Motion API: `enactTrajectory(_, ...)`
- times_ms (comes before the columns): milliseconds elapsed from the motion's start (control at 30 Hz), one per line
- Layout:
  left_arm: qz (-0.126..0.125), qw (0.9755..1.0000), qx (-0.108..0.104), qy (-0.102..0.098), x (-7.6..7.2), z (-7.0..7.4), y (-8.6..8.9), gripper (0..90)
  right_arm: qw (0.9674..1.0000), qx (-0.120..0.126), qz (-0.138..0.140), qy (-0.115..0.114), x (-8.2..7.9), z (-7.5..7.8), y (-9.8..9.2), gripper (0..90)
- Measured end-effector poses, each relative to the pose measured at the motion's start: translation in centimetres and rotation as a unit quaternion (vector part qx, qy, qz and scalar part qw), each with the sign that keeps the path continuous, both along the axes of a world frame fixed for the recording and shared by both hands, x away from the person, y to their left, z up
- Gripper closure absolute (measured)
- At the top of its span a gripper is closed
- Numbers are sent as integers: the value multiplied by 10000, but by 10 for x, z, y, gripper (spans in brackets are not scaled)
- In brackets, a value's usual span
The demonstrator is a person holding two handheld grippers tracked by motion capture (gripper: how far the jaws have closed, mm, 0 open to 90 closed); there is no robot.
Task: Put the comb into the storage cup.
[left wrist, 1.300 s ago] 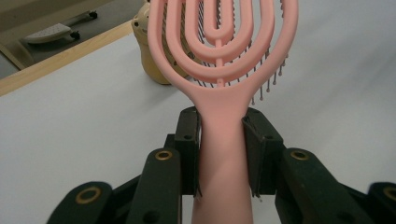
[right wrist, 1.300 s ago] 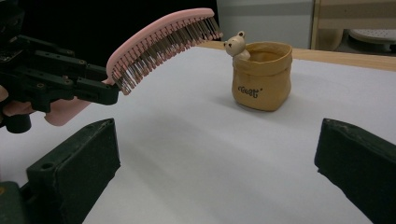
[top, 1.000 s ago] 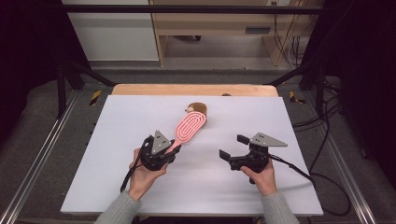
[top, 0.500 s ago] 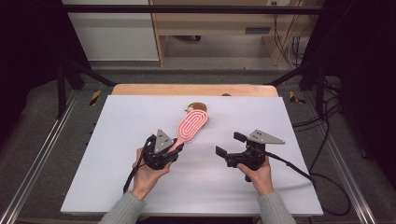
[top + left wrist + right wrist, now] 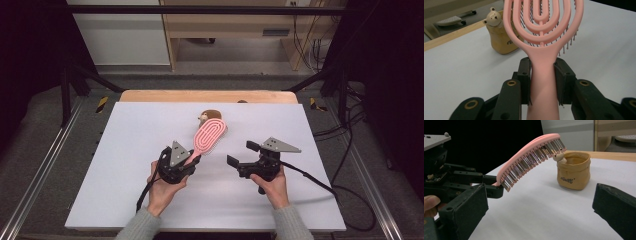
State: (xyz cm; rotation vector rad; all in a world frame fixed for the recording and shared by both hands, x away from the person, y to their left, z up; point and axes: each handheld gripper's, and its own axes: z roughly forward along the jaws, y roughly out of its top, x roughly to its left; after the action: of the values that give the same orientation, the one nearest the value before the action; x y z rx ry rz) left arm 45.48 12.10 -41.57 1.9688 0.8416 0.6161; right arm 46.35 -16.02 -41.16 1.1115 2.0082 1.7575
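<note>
A pink vented hairbrush [image 5: 209, 136] is held up off the white table [image 5: 125, 150], bristles facing down. My left gripper [image 5: 192, 161] is shut on its handle; in the left gripper view both pads press the pink handle [image 5: 541, 75] from either side. Just beyond the brush head stands a small tan fabric pouch [image 5: 207, 116] with a bear-head figure [image 5: 493, 17] at its rim. My right gripper [image 5: 242, 153] stands open to the right of the brush, with nothing between its jaws. From the right gripper view the brush [image 5: 531, 155] slopes up toward the pouch [image 5: 574, 173].
A wooden strip [image 5: 210, 96] borders the table's far edge. Metal rails run along both sides, and cables [image 5: 345, 190] trail off at the right. White tabletop surrounds both hands.
</note>
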Motion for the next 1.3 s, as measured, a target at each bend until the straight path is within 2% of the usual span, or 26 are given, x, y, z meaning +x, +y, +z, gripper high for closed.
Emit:
enactTrajectory(267,10,10000,-44,-53,-3,-6,-4,692,9999,71,-45,113,2,-1,2,5)
enactTrajectory(333,24,10000,-2,-84,-4,-8,-6,691,9998,76,-53,147,3,-2,3,5)
enactTrajectory(533,-16,10000,-83,-22,-4,-15,-12,692,9996,122,-90,249,5,-4,6,5)
enactTrajectory(667,-36,10000,-87,1,-4,-17,-17,691,9995,86,-83,280,6,-5,9,6)
enactTrajectory(733,-27,10000,-43,-60,-6,-18,-19,691,9994,85,-83,320,7,-5,10,7)
enactTrajectory(1067,-143,9998,-94,-37,-10,-24,-31,691,9990,107,-138,411,9,-7,13,12)
enactTrajectory(1300,-179,9998,-101,-63,-13,-25,-35,691,9981,79,-172,590,11,-10,16,15)
